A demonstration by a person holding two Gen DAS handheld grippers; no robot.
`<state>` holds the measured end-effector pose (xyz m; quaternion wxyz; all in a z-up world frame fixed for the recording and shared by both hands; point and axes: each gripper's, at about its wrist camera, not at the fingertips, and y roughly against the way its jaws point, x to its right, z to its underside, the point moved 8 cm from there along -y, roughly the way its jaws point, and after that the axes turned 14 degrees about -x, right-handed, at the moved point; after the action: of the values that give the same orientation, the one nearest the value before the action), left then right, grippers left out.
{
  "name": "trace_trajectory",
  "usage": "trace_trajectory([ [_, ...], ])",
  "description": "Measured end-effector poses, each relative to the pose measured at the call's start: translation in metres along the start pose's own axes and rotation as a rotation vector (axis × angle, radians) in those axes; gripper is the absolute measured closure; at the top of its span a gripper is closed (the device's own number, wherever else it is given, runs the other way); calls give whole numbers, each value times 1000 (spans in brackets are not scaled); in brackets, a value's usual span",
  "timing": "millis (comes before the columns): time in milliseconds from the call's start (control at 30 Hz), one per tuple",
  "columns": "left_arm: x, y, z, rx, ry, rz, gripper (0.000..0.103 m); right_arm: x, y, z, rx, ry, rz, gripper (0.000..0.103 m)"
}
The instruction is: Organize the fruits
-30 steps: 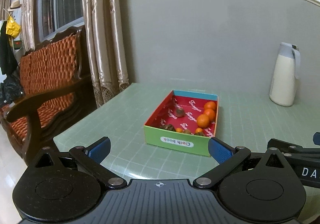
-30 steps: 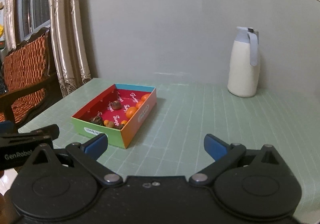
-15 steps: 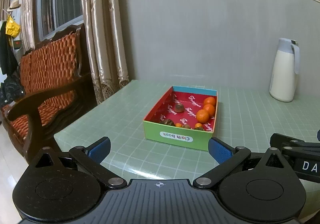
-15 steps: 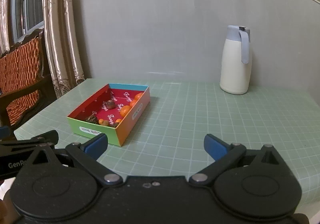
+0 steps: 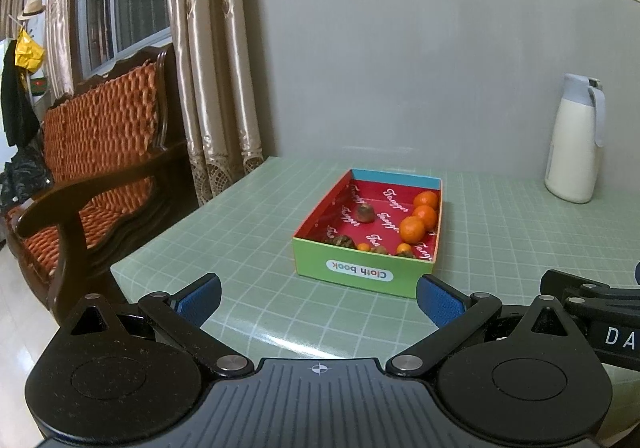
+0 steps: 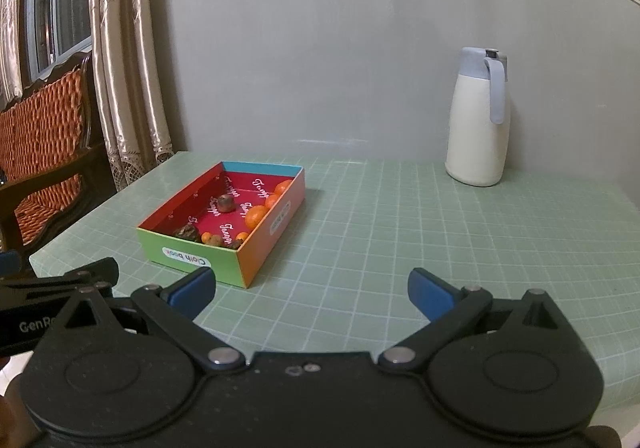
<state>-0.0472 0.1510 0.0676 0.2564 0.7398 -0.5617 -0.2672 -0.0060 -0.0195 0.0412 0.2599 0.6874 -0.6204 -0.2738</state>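
Held left gripper and right gripper low over near edge of green checked bench, both spread wide, nothing between pads. Shallow multicoloured cardboard box with red lining sat at 12 o'clock from left gripper, 11 o'clock from right. Fruits all lay inside box: round orange citrus lined along right wall, brown shrivelled fruits toward left and front. My judgement: fits either unsorted or sorted. White thermos jug stood well apart, 1 o'clock.
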Motion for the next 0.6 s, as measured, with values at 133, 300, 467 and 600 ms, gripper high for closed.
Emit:
trace_trajectory([
  [133,0,0,1,1,1,2,0,0,0,0,0,0,-2,0],
  [300,-1,-1,1,-2,2,8,0,-1,0,0,-1,5,-5,0],
  [467,0,-2,1,-3,-5,12,0,0,1,0,2,3,-11,0],
  [600,2,-3,1,2,-20,6,0,0,1,0,3,2,-11,0],
])
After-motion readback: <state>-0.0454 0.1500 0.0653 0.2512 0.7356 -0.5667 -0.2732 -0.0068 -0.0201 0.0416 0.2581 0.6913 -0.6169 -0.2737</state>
